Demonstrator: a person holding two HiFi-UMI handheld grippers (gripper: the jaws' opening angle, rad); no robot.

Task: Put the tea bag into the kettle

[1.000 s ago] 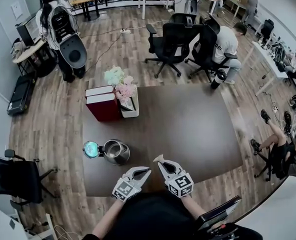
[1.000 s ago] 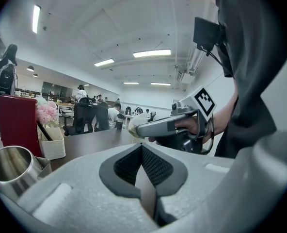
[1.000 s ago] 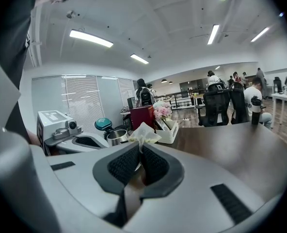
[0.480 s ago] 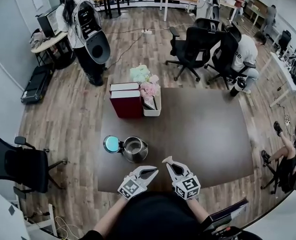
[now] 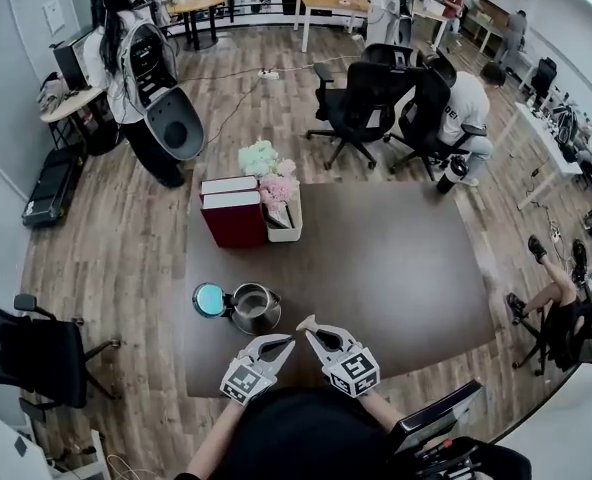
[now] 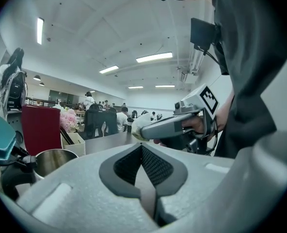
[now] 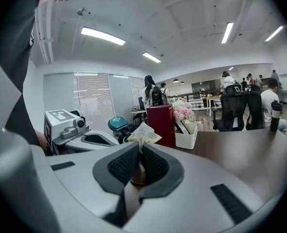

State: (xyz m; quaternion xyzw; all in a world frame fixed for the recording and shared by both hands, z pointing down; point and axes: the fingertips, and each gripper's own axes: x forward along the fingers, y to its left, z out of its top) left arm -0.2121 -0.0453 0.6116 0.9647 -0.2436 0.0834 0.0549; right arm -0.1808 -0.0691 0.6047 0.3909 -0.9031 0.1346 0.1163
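A tea bag [image 7: 143,133] sits clenched in the right tool [image 5: 309,327], its pale paper puffing out above the pads, as a person holds both tools over the near edge of a dark desk [image 5: 396,268]. The left tool [image 5: 287,343], jaws pressed together on nothing, hangs just beside it, the two sets of tips near each other. A steel kettle [image 5: 255,309] stands just beyond the left tool, close to the desk's left edge, its teal lid [image 5: 210,299] thrown open toward that edge. Red books [image 5: 232,218] and a white box [image 5: 284,230] of flowers crowd the far-left corner. To the right, open desk top runs out to the rim, with office chairs [image 5: 361,93] on the wooden floor past the far edge. Only the head view lays out those margins. The right gripper view alone shows the pads biting the bag's lower part. The left gripper view shows the kettle's shiny inside at its left and the bag from the side.
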